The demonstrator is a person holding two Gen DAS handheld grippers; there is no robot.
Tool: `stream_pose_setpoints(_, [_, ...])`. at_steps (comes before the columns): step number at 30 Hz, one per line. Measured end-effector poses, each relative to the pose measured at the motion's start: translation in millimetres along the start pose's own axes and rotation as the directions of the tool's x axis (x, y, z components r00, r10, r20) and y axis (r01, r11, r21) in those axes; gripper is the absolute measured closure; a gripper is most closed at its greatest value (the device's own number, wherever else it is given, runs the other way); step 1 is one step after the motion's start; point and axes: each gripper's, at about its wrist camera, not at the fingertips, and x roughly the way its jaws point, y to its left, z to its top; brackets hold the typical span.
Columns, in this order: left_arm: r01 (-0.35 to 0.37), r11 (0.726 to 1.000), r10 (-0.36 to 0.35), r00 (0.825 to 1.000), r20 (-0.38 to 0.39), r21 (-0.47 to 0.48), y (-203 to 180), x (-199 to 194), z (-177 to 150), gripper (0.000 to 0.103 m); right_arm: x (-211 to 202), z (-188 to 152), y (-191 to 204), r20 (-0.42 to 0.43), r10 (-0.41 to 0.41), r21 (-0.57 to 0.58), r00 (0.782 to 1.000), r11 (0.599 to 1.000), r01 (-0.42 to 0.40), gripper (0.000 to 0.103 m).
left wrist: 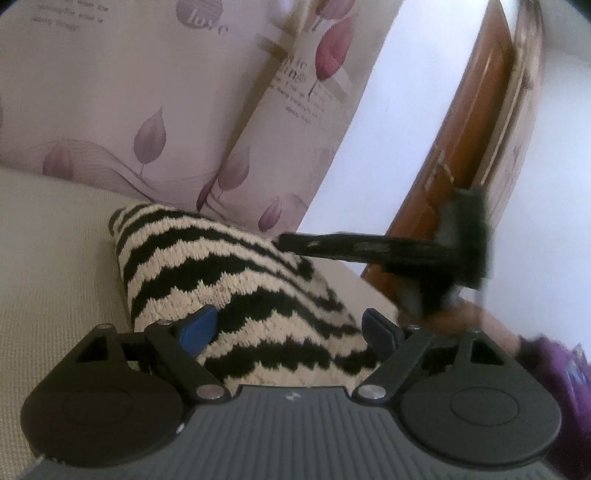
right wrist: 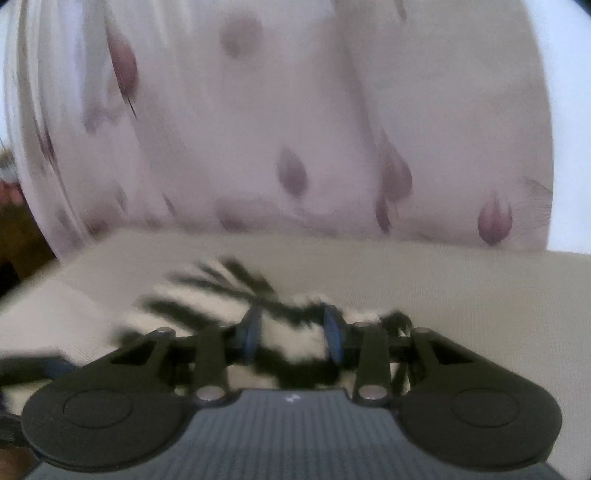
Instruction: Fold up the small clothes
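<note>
the pale leaf-print fabric panel (left wrist: 155, 92) at the far side carries the word "love" (left wrist: 201, 18) on a purple round near its top; its other printed lines are too blurred to read.

Black tools (left wrist: 288, 328), blue pads (left wrist: 197, 328), purple sleeve (left wrist: 554, 365)

Ahead of you stands a pale lilac panel (left wrist: 122, 110) printed with purple leaves and small lettering, rising from a beige woven surface (left wrist: 48, 266). To its right you see a plain white wall (left wrist: 402, 118), then a brown wooden door (left wrist: 476, 147). Soft daylight fills the room.
</note>
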Motion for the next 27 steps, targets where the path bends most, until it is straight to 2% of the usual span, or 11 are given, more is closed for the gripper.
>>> stream_pose_setpoints(1, [0.002,1.000,-0.002,1.000,-0.002,0.006,0.6,-0.3,-1.8,0.020,9.9,-7.4,-4.4,-0.034,-0.031,-0.028,0.999,0.999,0.030,0.068])
stream_pose_setpoints(2, [0.011,1.000,-0.011,1.000,-0.011,0.002,2.4,0.1,-3.7,0.020,11.7,-16.1,-13.5,-0.032,-0.029,-0.016,0.999,0.999,0.029,0.058])
stream_pose_setpoints(4, [0.025,1.000,-0.025,0.999,-0.023,-0.001,3.9,0.5,-6.9,0.020,6.2,-23.3,-45.1,-0.008,0.031,0.200,0.999,0.979,-0.029,0.055])
stream_pose_setpoints(6, [0.021,0.999,-0.020,1.000,-0.016,0.024,2.1,-2.1,-10.9,0.020,-15.5,-26.0,-52.3,0.048,0.045,0.299,0.998,0.952,-0.057,0.054])
stream_pose_setpoints(11, [0.056,0.998,-0.056,0.998,0.006,-0.040,10.8,-7.5,-14.1,0.017,-74.9,-44.9,-34.8,0.096,0.106,0.285,0.990,0.950,-0.129,0.051])
stream_pose_setpoints(16, [0.043,0.999,-0.043,0.999,0.022,-0.029,8.6,-9.7,-17.3,0.016,-85.0,-69.6,-13.9,-0.020,0.143,0.249,0.990,0.959,-0.134,0.052])
stream_pose_setpoints(17, [0.034,0.999,-0.034,0.999,0.025,-0.015,6.6,-10.9,-18.9,0.014,-83.9,-73.1,-11.1,-0.039,0.137,0.240,0.990,0.963,-0.124,0.053])
stream_pose_setpoints(19, [0.013,1.000,-0.013,1.000,0.026,0.014,1.6,-11.9,-21.1,0.010,-86.1,-79.8,-7.4,-0.024,0.123,0.233,0.992,0.966,-0.114,0.075])
stream_pose_setpoints(21, [-0.003,0.999,0.002,1.000,0.023,0.037,-4.0,-12.7,-21.2,0.004,-95.4,-77.7,-5.5,0.015,0.093,0.225,0.996,0.970,-0.094,0.089])
stream_pose_setpoints(24, [-0.026,0.998,0.025,0.999,0.020,0.063,-11.0,-14.7,-22.1,0.000,-110.2,-76.0,-4.5,0.059,0.019,0.199,0.998,0.980,-0.031,0.093])
stream_pose_setpoints(27, [-0.038,0.997,0.037,0.999,0.017,0.074,-14.0,-15.9,-24.1,0.000,-108.1,-89.9,-17.1,0.010,-0.007,0.248,1.000,0.969,0.004,0.094])
